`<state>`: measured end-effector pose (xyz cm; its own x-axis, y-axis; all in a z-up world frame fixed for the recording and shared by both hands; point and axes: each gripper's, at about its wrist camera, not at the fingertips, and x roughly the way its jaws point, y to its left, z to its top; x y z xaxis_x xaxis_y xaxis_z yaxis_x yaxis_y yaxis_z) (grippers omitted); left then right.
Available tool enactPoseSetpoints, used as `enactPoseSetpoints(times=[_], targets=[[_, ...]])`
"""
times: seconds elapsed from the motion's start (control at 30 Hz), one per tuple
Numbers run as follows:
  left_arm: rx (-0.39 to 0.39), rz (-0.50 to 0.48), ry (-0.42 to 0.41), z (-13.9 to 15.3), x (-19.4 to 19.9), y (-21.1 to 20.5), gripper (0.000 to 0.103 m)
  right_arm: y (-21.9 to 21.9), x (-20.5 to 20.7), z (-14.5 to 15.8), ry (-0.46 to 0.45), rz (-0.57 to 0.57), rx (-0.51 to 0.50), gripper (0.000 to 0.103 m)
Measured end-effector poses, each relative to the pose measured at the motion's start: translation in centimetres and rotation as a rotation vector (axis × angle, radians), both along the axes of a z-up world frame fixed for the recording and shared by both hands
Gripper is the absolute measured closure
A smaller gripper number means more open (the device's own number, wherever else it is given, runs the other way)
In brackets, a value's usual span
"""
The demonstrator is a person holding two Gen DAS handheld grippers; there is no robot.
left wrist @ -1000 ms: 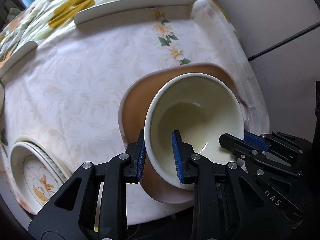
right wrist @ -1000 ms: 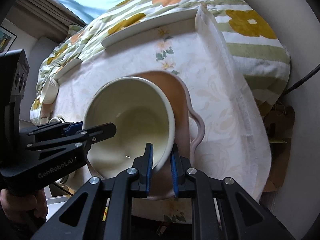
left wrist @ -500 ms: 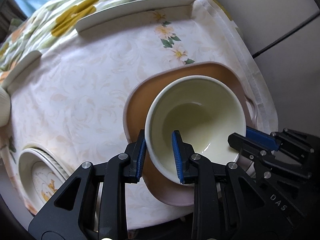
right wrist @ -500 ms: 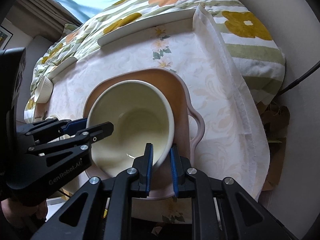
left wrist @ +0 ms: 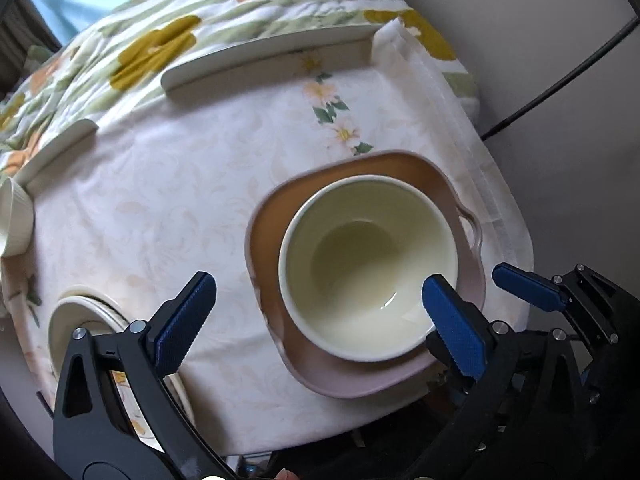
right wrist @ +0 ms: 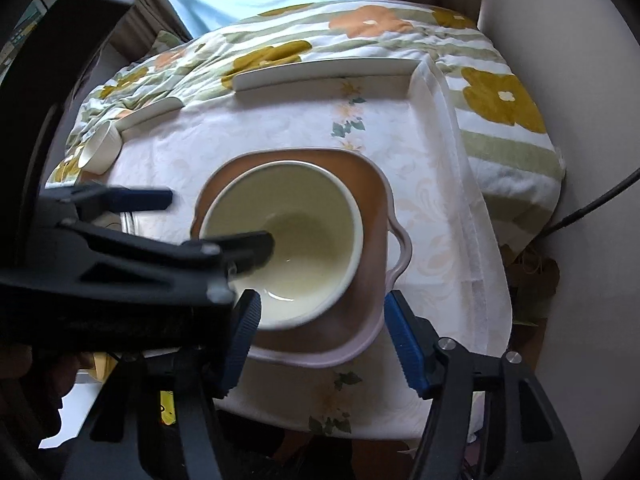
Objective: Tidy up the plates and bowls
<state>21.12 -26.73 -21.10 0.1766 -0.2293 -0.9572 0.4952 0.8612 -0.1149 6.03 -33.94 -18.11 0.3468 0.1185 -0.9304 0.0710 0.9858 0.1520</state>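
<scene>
The left tongs [left wrist: 316,316] are spread very wide and their jaws are opening. The near rim of the big cream round bowl [left wrist: 368,268] sits in the gap between the blue pads [left wrist: 182,322], but the pads do not press on it. One pad hangs over the white cloth and the other hangs over the inside of the bowl.

The right tongs [right wrist: 322,338] are partly spread and their jaws are opening too. The near edge of the bowl [right wrist: 308,216] and of the tray under it lie in the gap between these blue pads [right wrist: 406,344]. These pads do not pinch anything either.

The cream bowl stands upright on a brown tray with a pink rim and small handles [left wrist: 348,384]. The tray sits on the table [left wrist: 160,200], which has a white cloth with small flowers, close to its near edge and its right edge.

A white plate with a yellow picture [left wrist: 96,312] lies near the left end of the near edge, partly hidden by the left tongs. A small white ribbed cup [left wrist: 14,220] stands at the left edge. Two long flat white dishes [left wrist: 272,56] lie along the far edge. Behind the table is a striped quilt with yellow and orange flowers [right wrist: 360,32].
</scene>
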Motion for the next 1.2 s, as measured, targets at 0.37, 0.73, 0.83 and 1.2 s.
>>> enactPoseSetpoints(times=[0.37, 0.73, 0.83, 1.2], targets=[[-0.047, 0.178, -0.125, 5.7, -2.1, 5.5, 0.001, 1.9, -0.3, 4.2, -0.089, 0.134, 0.001, 0.044], [-0.019, 0.612, -0.435, 14.5, -4.7, 20.0, 0.001, 9.6, 4.3, 8.8, -0.246, 0.442, 0.036, 0.003], [-0.033, 0.704, -0.493, 16.1, -4.4, 24.2, 0.001, 12.2, 6.5, 9.9, -0.293, 0.486, 0.04, 0.003], [-0.085, 0.957, -0.487, 13.8, 2.2, 37.4, 0.001, 21.1, 18.8, 11.5, -0.314, 0.557, 0.153, 0.002]])
